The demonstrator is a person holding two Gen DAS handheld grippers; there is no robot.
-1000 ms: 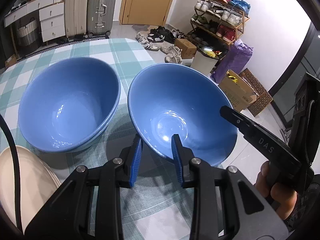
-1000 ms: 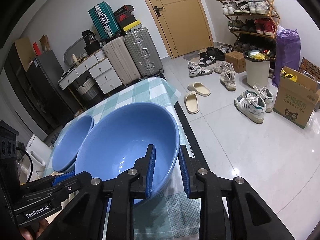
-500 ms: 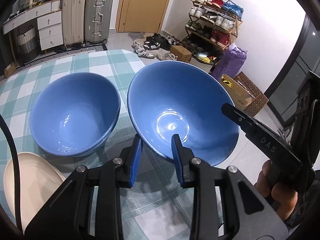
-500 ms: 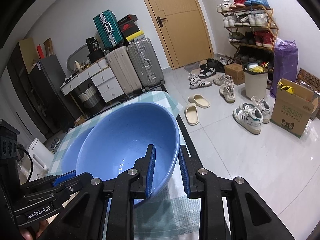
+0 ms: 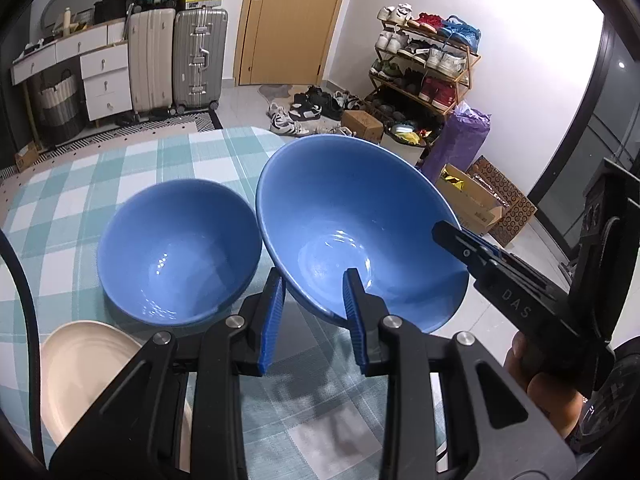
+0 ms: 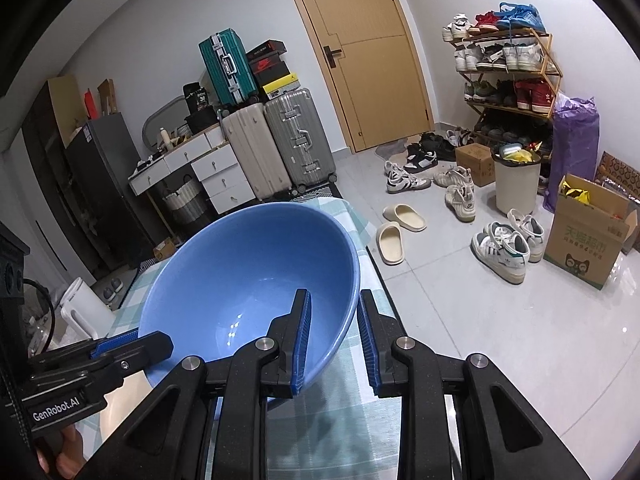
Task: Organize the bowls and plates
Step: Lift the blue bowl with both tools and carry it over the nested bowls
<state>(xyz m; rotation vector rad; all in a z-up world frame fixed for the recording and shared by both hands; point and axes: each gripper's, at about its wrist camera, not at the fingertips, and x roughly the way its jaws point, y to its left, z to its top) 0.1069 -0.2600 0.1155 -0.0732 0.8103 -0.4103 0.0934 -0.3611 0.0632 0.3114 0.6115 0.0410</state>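
A large blue bowl [image 5: 352, 208] hangs in the air, tilted, above the checked table [image 5: 160, 160]. My left gripper [image 5: 314, 280] is shut on its near rim, one blue pad inside the bowl and one outside. On the bowl's right side my right gripper [image 6: 334, 300] is shut on the rim of the same large blue bowl [image 6: 248, 280]. The right gripper [image 5: 500, 276] also shows in the left wrist view. A second, smaller-looking blue bowl [image 5: 176, 252] rests on the cloth to the left. A cream plate [image 5: 80, 364] lies at the table's near left.
The table's right edge [image 6: 376, 280] drops to a tiled floor strewn with shoes [image 6: 504, 248] and slippers. A white kettle [image 6: 80, 304] stands past the table's left side. Suitcases [image 5: 176, 60], drawers, a shoe rack and cardboard boxes line the room behind.
Both grippers have risen with the large blue bowl held between them. The bowl on the table and the cream plate now look smaller and farther below.
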